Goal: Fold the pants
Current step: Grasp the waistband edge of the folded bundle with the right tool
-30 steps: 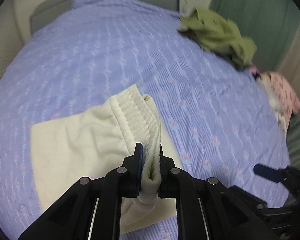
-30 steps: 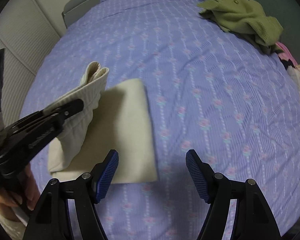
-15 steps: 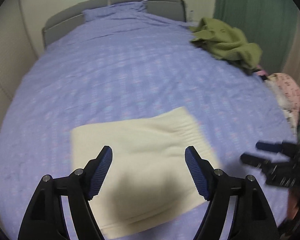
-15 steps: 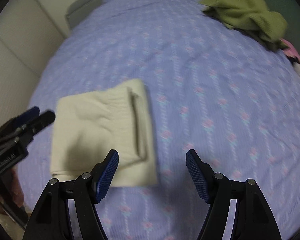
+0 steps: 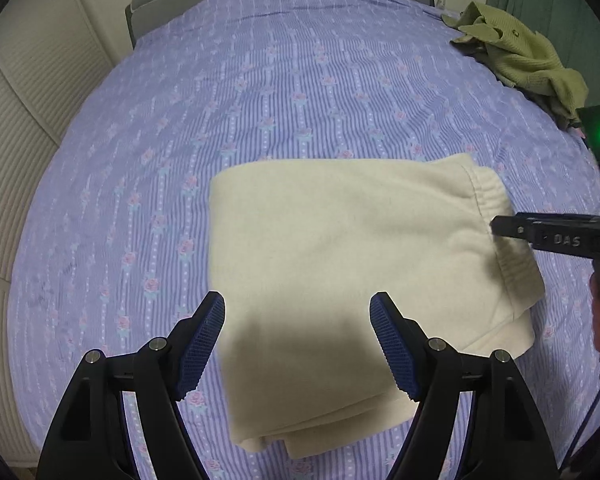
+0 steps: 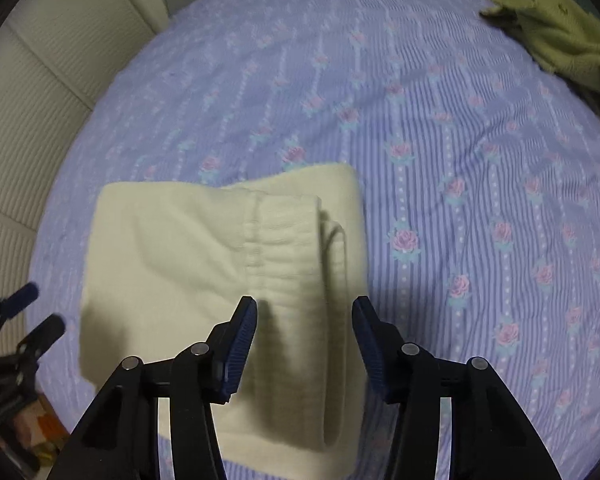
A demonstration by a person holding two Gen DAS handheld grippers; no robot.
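Cream pants [image 5: 340,248] lie folded flat on the bed, ribbed waistband on top

- Left hand-held gripper [image 5: 298,342] – angled steeply down, blue pads wide apart, gripping nothing.
- Right hand-held gripper [image 6: 304,346] – angled steeply down, jaws closing, pads not yet pressing anything.

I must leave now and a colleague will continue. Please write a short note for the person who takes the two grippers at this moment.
Left gripper: open, empty, above the near part of the cream pants.
Right gripper: jaws closing above the waistband edge, pads not pressing cloth yet.
Pants lie folded flat on the purple bedspread.
Done: fold laid down, waistband on top.
Left: perhaps one more fold or tidying; I cannot tell.
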